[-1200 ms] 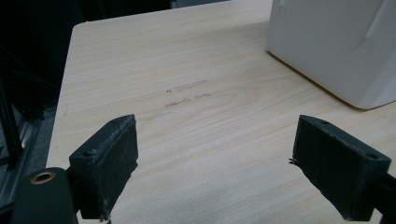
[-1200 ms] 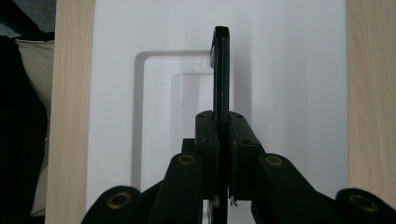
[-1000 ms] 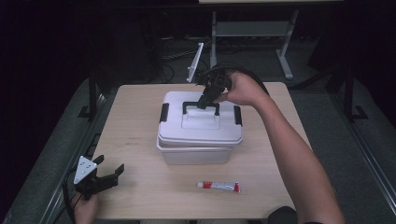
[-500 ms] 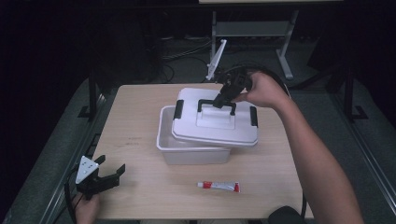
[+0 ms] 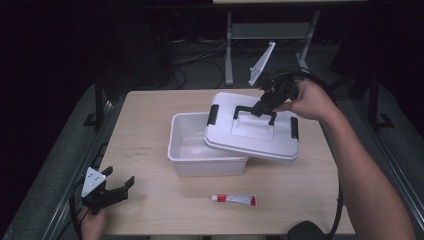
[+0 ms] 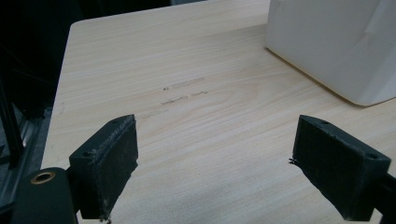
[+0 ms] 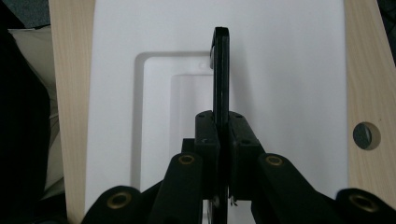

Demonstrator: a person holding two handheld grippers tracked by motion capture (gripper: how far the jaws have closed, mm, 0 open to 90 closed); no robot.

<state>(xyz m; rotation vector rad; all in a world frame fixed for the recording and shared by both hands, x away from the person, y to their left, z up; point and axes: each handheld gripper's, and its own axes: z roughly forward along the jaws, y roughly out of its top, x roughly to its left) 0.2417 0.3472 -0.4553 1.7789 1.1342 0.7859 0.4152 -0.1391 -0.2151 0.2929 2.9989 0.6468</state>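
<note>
A white plastic box (image 5: 192, 150) stands mid-table with its inside showing. Its white lid (image 5: 255, 135) hangs tilted over the box's right half, lifted by its black handle (image 5: 256, 111). My right gripper (image 5: 264, 106) is shut on that handle; in the right gripper view the handle (image 7: 220, 70) runs upright between the pressed pads, above the lid's (image 7: 289, 70) top. My left gripper (image 5: 111, 190) rests at the table's front left corner, open, nothing between its fingers. In the left gripper view its pads (image 6: 109, 163) stand wide apart over bare wood, with the box's wall (image 6: 336, 46) at top right.
A small red and white tube (image 5: 234, 200) lies near the front edge, before the box. The wooden table (image 5: 145, 115) has bare room at the left. A round cable hole (image 7: 366, 135) shows in the tabletop beside the lid. Dark floor, cables and a metal stand lie behind the table.
The right gripper has carried the lid off the box and to the right, exposing the box's inside. The left gripper has kept still.
</note>
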